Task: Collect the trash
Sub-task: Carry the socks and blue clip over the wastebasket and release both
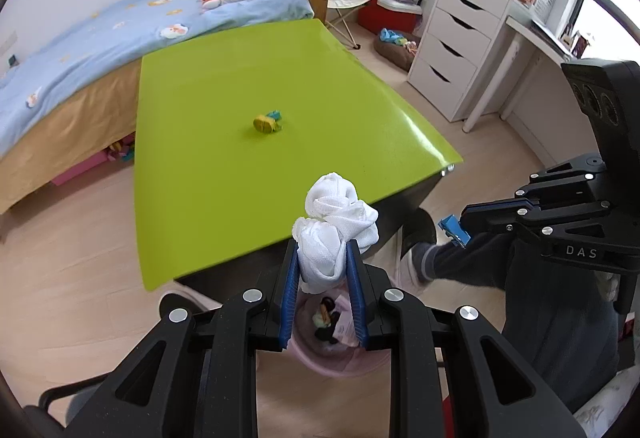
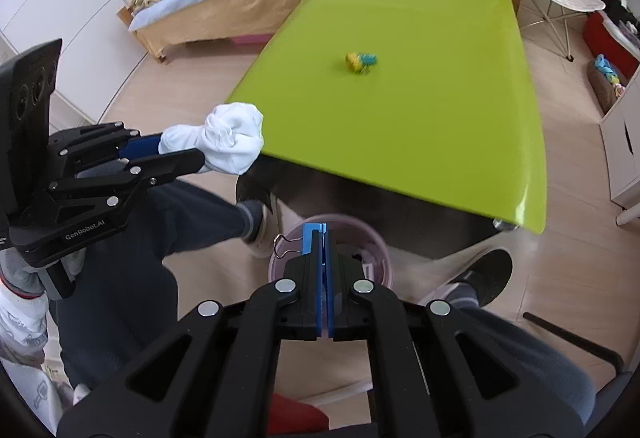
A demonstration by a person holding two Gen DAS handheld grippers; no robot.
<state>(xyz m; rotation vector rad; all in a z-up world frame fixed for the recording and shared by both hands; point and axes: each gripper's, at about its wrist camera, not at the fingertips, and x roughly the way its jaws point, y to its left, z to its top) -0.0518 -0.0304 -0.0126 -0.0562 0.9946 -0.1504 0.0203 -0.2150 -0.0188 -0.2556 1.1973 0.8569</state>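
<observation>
Your left tool (image 1: 323, 258) is closed on a crumpled white paper towel (image 1: 336, 226), which sits between the blue pads above the round pale pink plastic bin (image 2: 372, 242) on the floor. Your right tool (image 2: 318, 238) has its pads pressed together and holds a small blue binder clip (image 2: 310, 236) at the tips, also above the bin. On the bright green tabletop (image 1: 224, 141) a small yellow and teal piece of trash (image 1: 267, 122) lies near the middle, well apart from both tools.
</observation>
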